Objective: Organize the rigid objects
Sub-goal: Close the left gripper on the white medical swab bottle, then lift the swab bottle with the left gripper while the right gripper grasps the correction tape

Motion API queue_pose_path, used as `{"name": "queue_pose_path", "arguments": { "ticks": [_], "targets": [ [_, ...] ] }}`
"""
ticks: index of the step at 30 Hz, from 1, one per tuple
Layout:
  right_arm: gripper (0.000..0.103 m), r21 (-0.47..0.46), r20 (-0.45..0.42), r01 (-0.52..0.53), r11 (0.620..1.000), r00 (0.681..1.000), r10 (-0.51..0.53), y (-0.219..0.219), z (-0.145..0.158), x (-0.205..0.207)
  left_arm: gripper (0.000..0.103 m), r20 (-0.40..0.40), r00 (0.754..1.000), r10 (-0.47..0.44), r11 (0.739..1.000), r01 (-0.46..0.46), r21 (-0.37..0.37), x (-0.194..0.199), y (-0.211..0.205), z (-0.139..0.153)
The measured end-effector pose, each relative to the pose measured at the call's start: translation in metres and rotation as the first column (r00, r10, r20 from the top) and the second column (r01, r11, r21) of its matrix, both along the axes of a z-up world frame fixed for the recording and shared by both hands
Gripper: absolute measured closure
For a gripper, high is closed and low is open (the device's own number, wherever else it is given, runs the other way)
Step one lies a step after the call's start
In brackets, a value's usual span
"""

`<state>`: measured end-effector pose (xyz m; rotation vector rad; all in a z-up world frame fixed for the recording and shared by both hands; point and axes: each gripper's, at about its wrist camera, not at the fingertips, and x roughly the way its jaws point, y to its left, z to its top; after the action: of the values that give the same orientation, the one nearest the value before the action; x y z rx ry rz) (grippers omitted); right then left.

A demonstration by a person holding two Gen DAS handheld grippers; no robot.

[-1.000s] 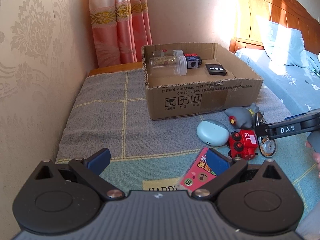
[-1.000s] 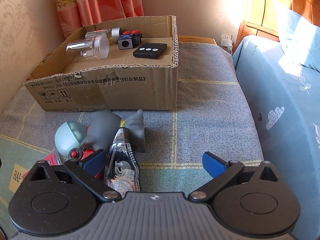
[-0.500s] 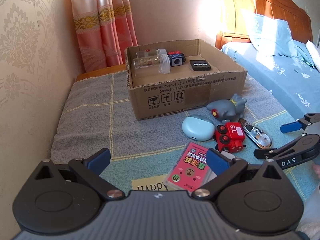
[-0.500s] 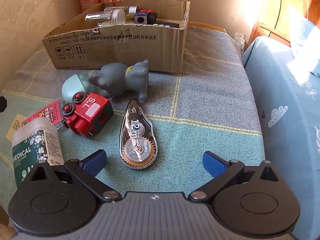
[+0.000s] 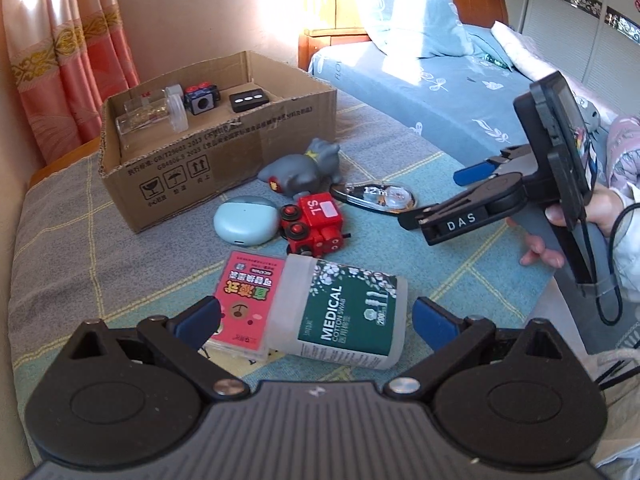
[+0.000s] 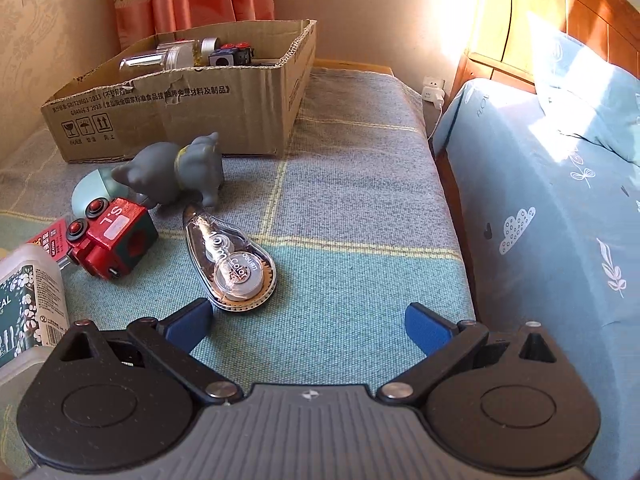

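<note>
A cardboard box (image 5: 224,148) (image 6: 168,104) sits on the blanket and holds clear jars (image 5: 156,116), a dark cube and a black remote (image 5: 248,100). In front of it lie a grey toy cat (image 5: 308,168) (image 6: 176,172), a pale blue case (image 5: 244,220), a red toy cube (image 5: 316,224) (image 6: 112,240), a correction tape (image 5: 380,196) (image 6: 236,264), a pink card pack (image 5: 244,300) and a green cotton swab tub (image 5: 344,312) (image 6: 28,300). My left gripper (image 5: 316,320) is open just behind the tub. My right gripper (image 6: 308,324) (image 5: 440,196) is open, empty, near the tape.
A wall and pink curtain (image 5: 60,60) stand behind the box. A bed with blue sheet (image 6: 552,200) and pillow runs along the right, with a wooden headboard (image 6: 560,20). A hand (image 5: 560,236) holds the right gripper's handle. A wall socket (image 6: 434,88) sits beside the bed.
Both grippers have pulled back from the box. The cotton swab tub and pink pack have come into view close before my left gripper. My right gripper drew back, showing the tape farther ahead.
</note>
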<state>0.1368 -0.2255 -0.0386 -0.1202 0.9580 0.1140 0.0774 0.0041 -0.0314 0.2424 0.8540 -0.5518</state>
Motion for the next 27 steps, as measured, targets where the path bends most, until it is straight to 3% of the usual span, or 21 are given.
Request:
{"name": "queue_pose_path", "arguments": {
  "ticks": [8, 13, 19, 23, 27],
  "targets": [
    [0.0, 0.007, 0.015, -0.032, 0.999, 0.999, 0.032, -0.003, -0.001, -0.002, 0.005, -0.024, 0.997, -0.066, 0.994, 0.068, 0.09, 0.008, -0.02, -0.022],
    [0.0, 0.008, 0.019, -0.044, 0.999, 0.999, 0.044, -0.005, -0.001, -0.003, 0.017, -0.015, 0.994, -0.104, 0.986, 0.105, 0.128, 0.012, -0.028, -0.027],
    [0.0, 0.009, 0.018, -0.057, 0.998, 0.998, 0.057, -0.008, -0.001, 0.002, 0.02, -0.021, 0.996, -0.09, 0.991, 0.092, 0.095, 0.017, -0.031, -0.028],
    [0.0, 0.003, 0.018, 0.024, 1.0, 1.0, -0.024, -0.016, -0.001, 0.012, 0.02, -0.02, 0.998, -0.068, 0.994, 0.069, 0.079, 0.018, -0.035, -0.03],
    [0.0, 0.001, 0.022, 0.033, 0.999, 0.999, -0.033, -0.016, -0.002, 0.013, 0.02, -0.013, 0.998, -0.059, 0.995, 0.06, 0.075, 0.018, -0.038, -0.031]
  ]
}}
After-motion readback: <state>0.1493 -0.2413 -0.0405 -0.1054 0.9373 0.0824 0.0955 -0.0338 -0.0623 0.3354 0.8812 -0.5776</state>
